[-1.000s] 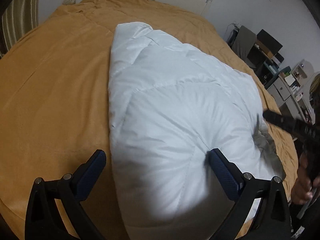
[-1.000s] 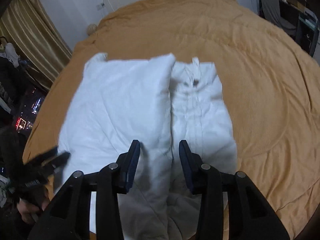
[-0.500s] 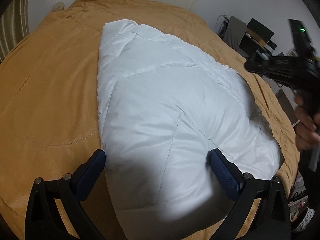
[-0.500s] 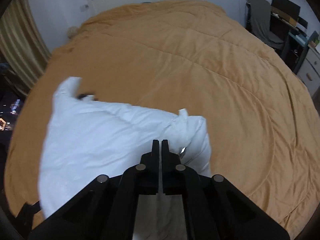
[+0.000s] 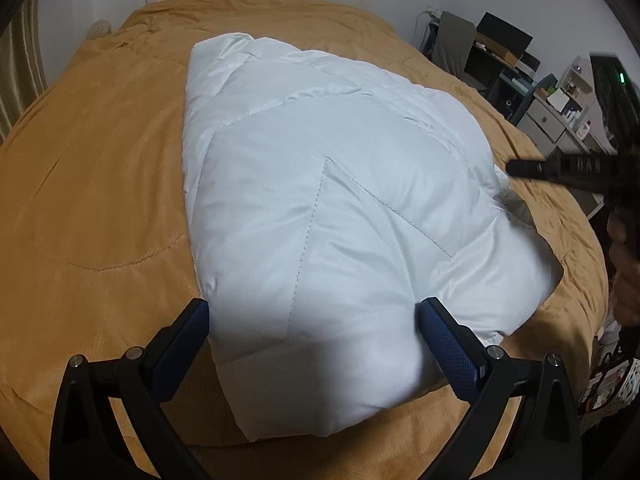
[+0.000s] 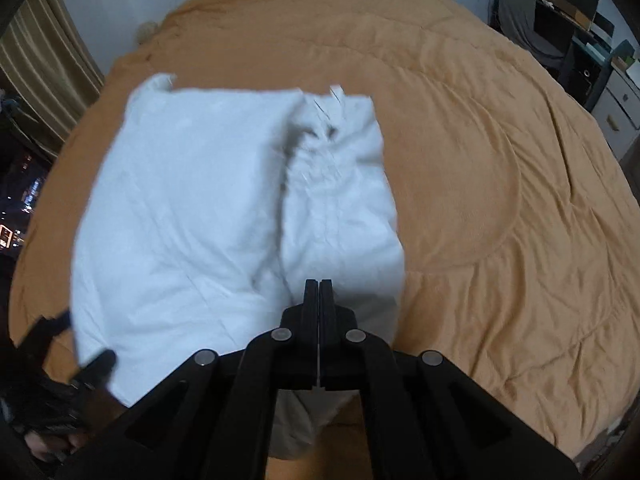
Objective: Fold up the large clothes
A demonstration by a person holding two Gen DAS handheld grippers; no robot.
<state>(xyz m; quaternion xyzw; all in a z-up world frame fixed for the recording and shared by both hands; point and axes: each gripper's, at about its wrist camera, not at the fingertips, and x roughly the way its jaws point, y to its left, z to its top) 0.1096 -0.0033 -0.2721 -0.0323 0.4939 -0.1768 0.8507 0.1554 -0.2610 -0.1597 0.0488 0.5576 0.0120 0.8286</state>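
The folded garment [image 5: 328, 208] lies on the bedspread [image 5: 100, 184], desk [image 5: 560, 120] beside.

Orange bedspread [image 6: 480, 160], curtain [image 6: 44, 52], desk [image 5: 552, 116]

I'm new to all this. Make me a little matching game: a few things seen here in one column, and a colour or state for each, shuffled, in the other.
Things:
1. puffy jacket
2. bed cover
3. left gripper
4. right gripper

Descriptions:
a. jaws pressed together
b. orange-tan
c. white, folded
d. jaws wide apart

Pairs: 1-c, 2-b, 3-d, 4-a
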